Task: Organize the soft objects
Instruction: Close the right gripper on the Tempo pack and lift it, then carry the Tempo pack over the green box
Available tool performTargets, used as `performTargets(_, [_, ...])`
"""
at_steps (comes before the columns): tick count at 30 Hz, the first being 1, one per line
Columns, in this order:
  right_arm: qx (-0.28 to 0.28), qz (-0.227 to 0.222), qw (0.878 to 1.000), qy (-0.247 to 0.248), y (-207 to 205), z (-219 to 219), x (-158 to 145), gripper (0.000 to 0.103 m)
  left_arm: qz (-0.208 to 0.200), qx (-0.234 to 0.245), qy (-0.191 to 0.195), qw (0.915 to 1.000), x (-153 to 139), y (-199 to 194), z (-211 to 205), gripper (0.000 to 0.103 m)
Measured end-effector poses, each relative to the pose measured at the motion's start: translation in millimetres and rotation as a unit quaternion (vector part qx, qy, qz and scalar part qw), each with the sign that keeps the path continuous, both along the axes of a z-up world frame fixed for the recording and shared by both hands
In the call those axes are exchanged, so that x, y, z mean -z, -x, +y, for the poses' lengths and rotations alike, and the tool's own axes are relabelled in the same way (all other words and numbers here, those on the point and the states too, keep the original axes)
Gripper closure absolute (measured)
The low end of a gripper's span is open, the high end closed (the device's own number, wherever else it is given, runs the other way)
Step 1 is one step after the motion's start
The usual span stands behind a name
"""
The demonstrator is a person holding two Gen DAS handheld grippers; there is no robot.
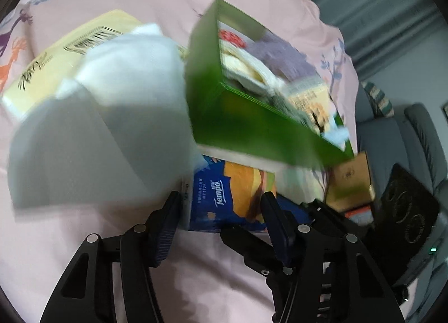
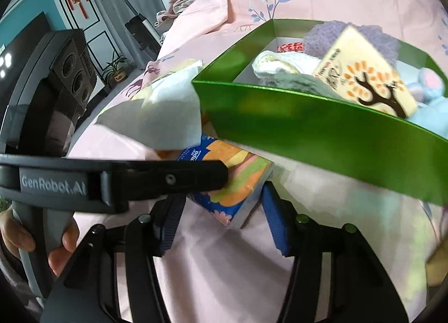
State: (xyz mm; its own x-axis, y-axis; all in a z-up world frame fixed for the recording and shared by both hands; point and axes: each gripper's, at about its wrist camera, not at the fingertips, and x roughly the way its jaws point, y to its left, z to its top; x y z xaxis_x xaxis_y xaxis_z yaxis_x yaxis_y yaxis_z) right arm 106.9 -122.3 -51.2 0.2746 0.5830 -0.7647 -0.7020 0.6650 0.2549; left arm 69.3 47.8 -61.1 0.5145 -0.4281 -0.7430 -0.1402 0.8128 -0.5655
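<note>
A blue and orange Tempo tissue pack [image 1: 232, 197] [image 2: 232, 180] lies on the pink bedsheet in front of a green box [image 1: 252, 129] [image 2: 322, 135]. The box holds a purple knit [image 2: 350, 37], white cloths [image 2: 280, 65], a cream tissue pack with a tree print [image 2: 366, 79] and a pale blue plush [image 2: 431, 104]. My left gripper [image 1: 221, 205] is open around the Tempo pack; it also shows in the right wrist view [image 2: 196, 177]. My right gripper [image 2: 221, 205] is open around the same pack. A white tissue sheet [image 1: 106, 115] [image 2: 168, 110] sticks up from a yellow tissue pack [image 1: 64, 59].
A gold box [image 1: 350, 183] and a black box [image 1: 406, 211] lie at the right of the bed, beside a grey sofa [image 1: 420, 138]. A black speaker [image 2: 72, 71], a TV and a potted plant [image 2: 117, 68] stand off the bed's left.
</note>
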Motion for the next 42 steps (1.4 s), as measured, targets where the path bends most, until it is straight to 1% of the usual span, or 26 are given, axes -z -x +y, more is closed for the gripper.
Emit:
performTargets(2, [0.003, -0.007, 1.000, 0.009, 7, -6, -8, 0.049, -0.005, 0.005, 0.005, 1.0000, -4, 5, -8, 0.044])
performTargets(4, [0.013, -0.012, 1.000, 0.004, 14, -17, -15, 0.049, -0.011, 0.012, 0.019, 0.9997, -12, 12, -15, 0.044])
performTargets(11, [0.048, -0.054, 0.997, -0.006, 41, -57, -46, 0.049, -0.043, 0.049, 0.016, 0.9978, -42, 31, -47, 0.044])
performTargets(16, [0.066, -0.078, 0.995, -0.015, 48, -72, -64, 0.049, -0.071, 0.065, -0.003, 0.9953, -65, 33, -67, 0.044])
performTargets(20, [0.073, -0.092, 0.993, -0.027, 50, -77, -75, 0.049, -0.085, 0.070, -0.013, 0.9939, -79, 31, -73, 0.044])
performTargets(24, [0.074, -0.101, 0.991, -0.036, 47, -74, -82, 0.049, -0.097, 0.069, -0.029, 0.9924, -88, 28, -72, 0.044])
performTargets(33, [0.071, -0.122, 0.989, -0.045, 30, -64, -94, 0.049, -0.116, 0.065, -0.046, 0.9900, -104, 12, -64, 0.044])
performTargets(42, [0.078, -0.156, 0.984, -0.040, -5, -52, -109, 0.049, -0.144, 0.071, -0.066, 0.9848, -122, -31, -60, 0.044])
